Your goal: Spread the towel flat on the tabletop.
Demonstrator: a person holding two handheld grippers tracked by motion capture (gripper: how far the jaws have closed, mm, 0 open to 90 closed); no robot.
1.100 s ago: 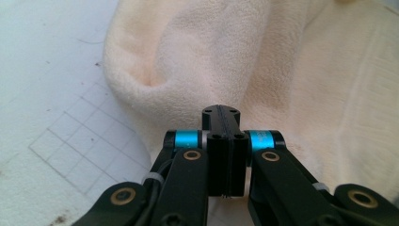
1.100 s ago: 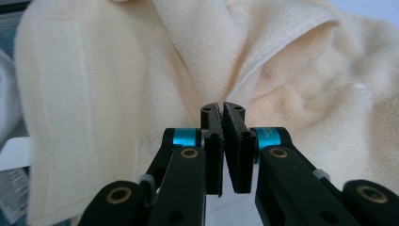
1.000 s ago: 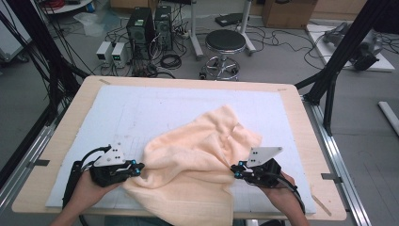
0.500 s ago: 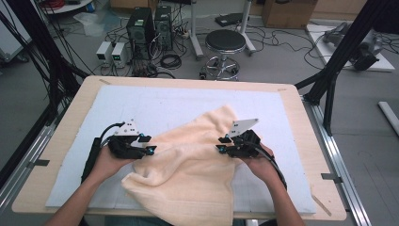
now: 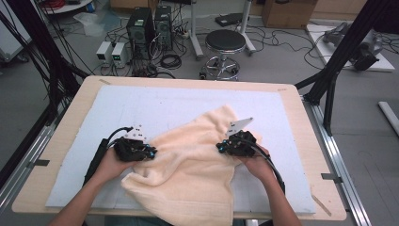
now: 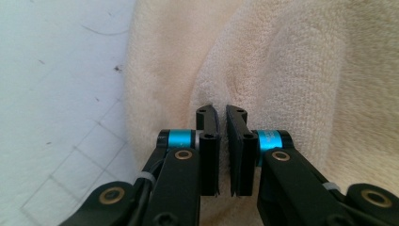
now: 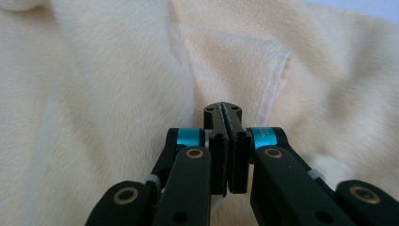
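A cream towel (image 5: pixel 188 165) lies crumpled on the white mat (image 5: pixel 155 103), its near end hanging over the table's front edge. My left gripper (image 5: pixel 151 151) is at the towel's left edge. In the left gripper view its jaws (image 6: pixel 222 113) have just been closing and pinch a raised fold of the towel (image 6: pixel 306 70). My right gripper (image 5: pixel 220 147) is on the towel's right side, pointing left. Its jaws (image 7: pixel 223 109) have just been closing too. They stand pressed together on a fold of the towel (image 7: pixel 94 94) next to a hemmed edge.
The mat covers most of the wooden table (image 5: pixel 291 108), with bare mat (image 6: pixel 56 94) left of the towel. Beyond the far edge stand a black stool (image 5: pixel 226 42), computer towers (image 5: pixel 148 23) and cables. A black frame post (image 5: pixel 329 84) rises at the right.
Both hands have moved away from the table's front edge and inward onto the towel. The towel's middle has bunched a little between them.
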